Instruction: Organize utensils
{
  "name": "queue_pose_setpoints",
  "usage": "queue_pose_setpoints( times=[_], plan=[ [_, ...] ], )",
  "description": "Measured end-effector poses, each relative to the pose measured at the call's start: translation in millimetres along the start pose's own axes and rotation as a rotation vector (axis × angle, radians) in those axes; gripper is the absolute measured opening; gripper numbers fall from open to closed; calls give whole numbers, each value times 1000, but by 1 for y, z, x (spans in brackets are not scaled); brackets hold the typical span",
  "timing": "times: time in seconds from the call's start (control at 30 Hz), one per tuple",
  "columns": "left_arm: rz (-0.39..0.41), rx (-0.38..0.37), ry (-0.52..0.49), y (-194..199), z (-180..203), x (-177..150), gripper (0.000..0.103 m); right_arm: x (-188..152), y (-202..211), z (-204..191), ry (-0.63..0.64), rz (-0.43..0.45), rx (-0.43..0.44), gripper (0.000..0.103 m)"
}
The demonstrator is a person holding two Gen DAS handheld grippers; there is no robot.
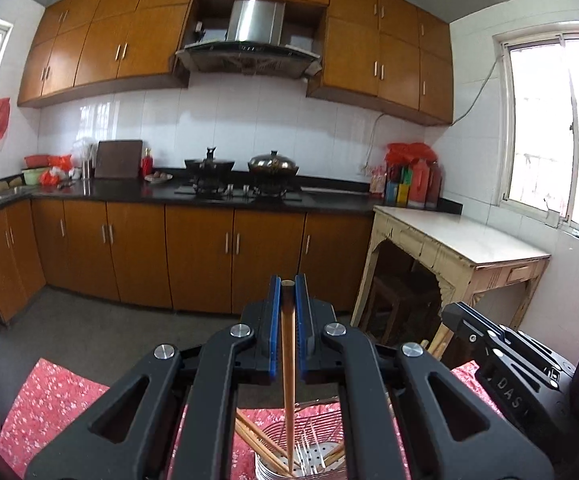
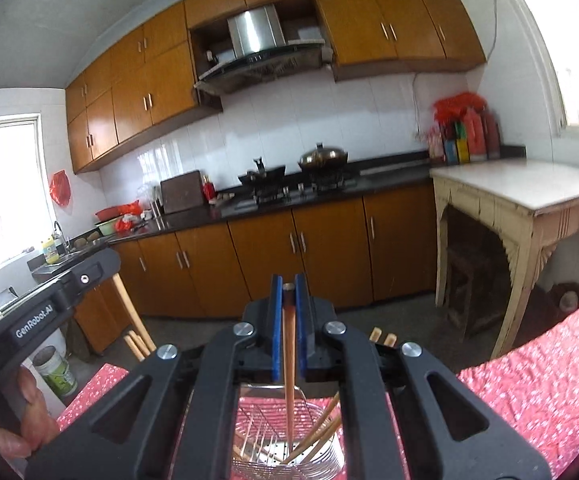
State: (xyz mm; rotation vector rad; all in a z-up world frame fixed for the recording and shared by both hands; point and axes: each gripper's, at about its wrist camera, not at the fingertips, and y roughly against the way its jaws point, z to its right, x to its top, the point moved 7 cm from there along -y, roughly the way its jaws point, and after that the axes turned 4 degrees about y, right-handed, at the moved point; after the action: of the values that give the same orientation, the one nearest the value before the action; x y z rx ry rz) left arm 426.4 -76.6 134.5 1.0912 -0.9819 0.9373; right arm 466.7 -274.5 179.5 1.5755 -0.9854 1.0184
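Chopsticks in wire holder, both grippers clamping one ea

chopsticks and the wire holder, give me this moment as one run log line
left gripper: shut on chopstick | right gripper: shut on chopstick | both tips down inside wire holder | other chopsticks already in | red cloth under

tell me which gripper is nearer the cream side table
Right. The right gripper is toward the cream side table; the left gripper is beside it, farther off. Each is shut on a chopstick.
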Motion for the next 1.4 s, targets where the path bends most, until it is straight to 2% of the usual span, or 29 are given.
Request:
queue_pose_setpoints(
  times=[0.1, 0.17, 0.27, 0.4, 0.53, 0.7, 0.83, 1.03, 1.2, 1.4],
  plan=[
    [-14, 16, -5, -6, -5, -4, 7, -6, -9, 6, -13, -18, -6, 7],
    [-21, 30, -4, -8, -7, -4, 7, -7, -12, 8, -12, -24, -17, 11],
    [-21, 46, 11, -7, -13, -1, 8, -8, -8, 17, -22, -9, -49, 30],
    [-15, 60, 20, 5, -21, 2, 13, -9, 6, 25, -15, 5, -70, 30],
    [5, 77, 11, 24, -30, 2, 26, -16, 29, 30, 1, 13, -87, 30],
    [5, 104, 9, 62, -49, -10, 28, -37, 64, 34, 0, 3, -92, 30],
    [-1, 128, 8, 99, -65, -41, 36, -73, 99, 30, 13, -30, -94, 30],
    [-47, 154, -14, 137, -76, -106, 36, -143, 139, 20, 19, -113, -86, 30],
    [-74, 156, -20, 156, -78, -148, 39, -202, 160, 4, 56, -181, -88, 30],
    [-117, 152, -21, 171, -73, -194, 42, -256, 173, -14, 86, -254, -73, 30]
  ],
)
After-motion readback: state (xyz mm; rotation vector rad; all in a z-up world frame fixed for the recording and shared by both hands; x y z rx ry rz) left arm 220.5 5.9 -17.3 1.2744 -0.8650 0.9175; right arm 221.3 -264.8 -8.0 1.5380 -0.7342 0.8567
